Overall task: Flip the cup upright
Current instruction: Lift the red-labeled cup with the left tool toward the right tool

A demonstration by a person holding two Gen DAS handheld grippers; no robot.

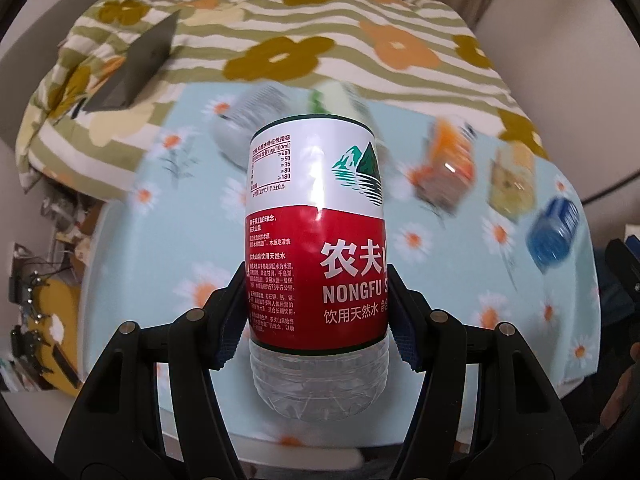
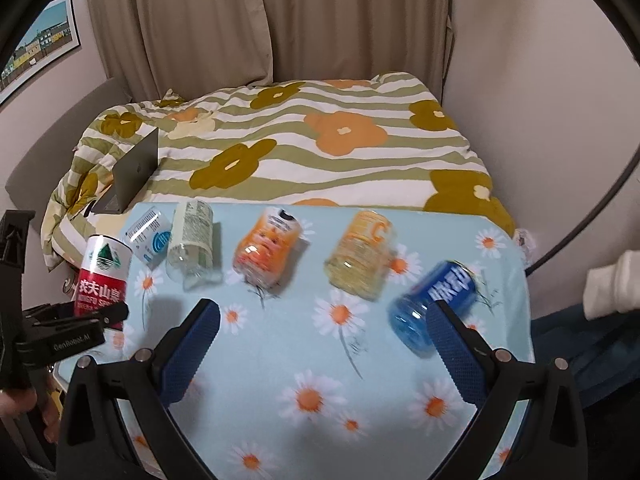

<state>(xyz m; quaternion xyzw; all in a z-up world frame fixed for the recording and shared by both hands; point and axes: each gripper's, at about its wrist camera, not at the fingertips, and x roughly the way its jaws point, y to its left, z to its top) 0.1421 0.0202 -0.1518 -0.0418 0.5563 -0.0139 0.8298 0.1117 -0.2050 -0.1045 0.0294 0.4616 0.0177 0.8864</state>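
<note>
The red-labelled cup [image 1: 316,248], clamped low between the left gripper [image 1: 318,312] jaws, could be slipped or tipped when released, while the right gripper [image 2: 324,344] is held wide and empty.

- Behind the red-labelled bottle cup [image 1: 316,240] clamped between the left fingers [image 1: 230,320], two cups are largely hidden and smeared by blur; their print is unreadable.
- Right of those fingers, the orange cup [image 1: 448,168], yellow cup [image 1: 514,180] and blue cup [image 1: 554,228] are motion-blurred.
- The right finger [image 2: 456,354] covers the blue cup's near end.
- The held cup's base hides behind the left gripper [image 2: 76,326].
- The framed picture [image 2: 36,44] is cut off at the left edge.
</note>
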